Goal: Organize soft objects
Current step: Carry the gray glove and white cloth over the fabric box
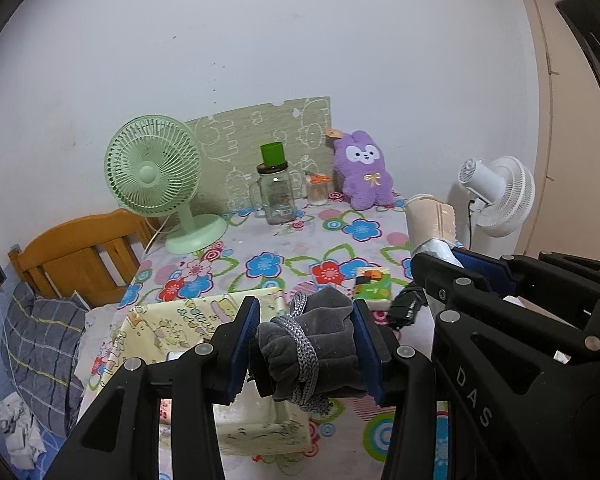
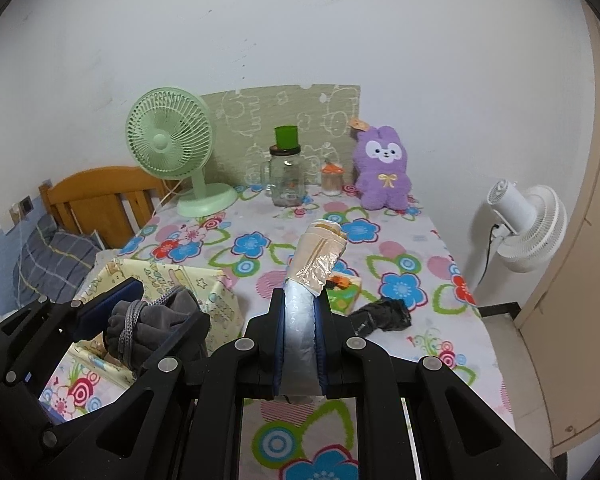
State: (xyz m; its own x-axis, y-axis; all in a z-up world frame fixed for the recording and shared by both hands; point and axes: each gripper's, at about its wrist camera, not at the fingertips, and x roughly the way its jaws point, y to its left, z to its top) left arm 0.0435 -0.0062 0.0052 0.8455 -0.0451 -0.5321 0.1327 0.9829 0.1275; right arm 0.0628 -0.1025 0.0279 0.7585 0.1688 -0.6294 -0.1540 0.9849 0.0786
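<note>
Left wrist view: grey pouch (image 1: 306, 344) clamped in left gripper (image 1: 306, 346) above yellow fabric box (image 1: 204, 316). Right gripper (image 2: 300, 320) pinches plastic-wrapped roll (image 2: 316, 248), probably clothing. Loose cord could snag box rim during the drop.

Box (image 1: 204, 320) interior mostly blocked by left gripper (image 1: 306, 350) and the pouch (image 1: 312, 344) it clamps; can't tell what's inside. Pouch contents unseen. Right gripper (image 2: 300, 336) covers the lower part of the wrapped roll (image 2: 318, 256); wrap hides what it is. Black item (image 2: 382, 315) beside green pack (image 2: 342, 294): crumpled, unidentifiable. Pack print too small to read. Small jar (image 2: 331, 179) contents unclear. Bed (image 1: 48, 320) cut by frame edge.
</note>
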